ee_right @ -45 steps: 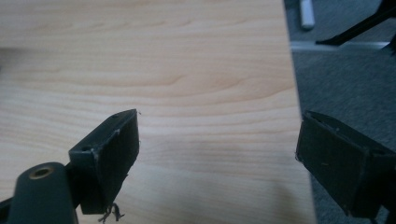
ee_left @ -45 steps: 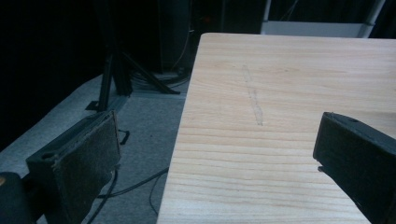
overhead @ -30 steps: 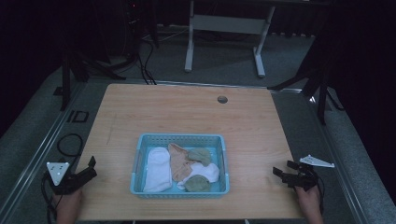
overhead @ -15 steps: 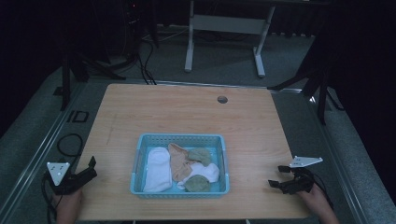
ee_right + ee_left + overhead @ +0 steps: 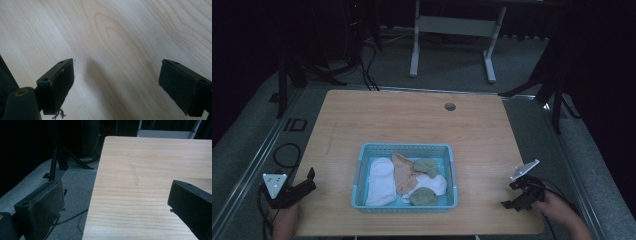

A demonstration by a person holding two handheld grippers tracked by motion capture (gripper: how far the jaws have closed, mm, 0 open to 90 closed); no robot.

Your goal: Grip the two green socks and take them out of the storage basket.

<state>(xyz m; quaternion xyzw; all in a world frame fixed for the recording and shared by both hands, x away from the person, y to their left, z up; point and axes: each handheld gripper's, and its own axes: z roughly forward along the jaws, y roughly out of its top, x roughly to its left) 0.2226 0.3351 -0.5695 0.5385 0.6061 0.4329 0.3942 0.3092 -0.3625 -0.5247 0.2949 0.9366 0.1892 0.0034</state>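
A light blue plastic basket (image 5: 361, 165) sits near the front of the wooden table (image 5: 412, 125). In it lie a white sock (image 5: 380, 180), a tan sock (image 5: 403, 172), another white sock (image 5: 432, 184) and two olive green socks (image 5: 426, 166). My left gripper (image 5: 309, 179) hovers at the table's front left corner, open, with nothing between its jaws. In the left gripper view its pads (image 5: 47, 207) straddle the table's left edge. My right gripper (image 5: 510, 197) is at the front right corner, tilted down toward the bare wood, open and holding nothing; its pads (image 5: 60, 83) stand wide apart.
A round cable hole (image 5: 450, 106) lies near the table's far edge. A white desk frame (image 5: 452, 30) stands on the grey floor behind. Black stands and cables (image 5: 287, 150) flank the table on the left, and dark stand legs (image 5: 552, 95) are at the right.
My right gripper has drawn back toward the table's front right corner and tilted downward, its grey plate now raised. The left gripper has stayed where it was.
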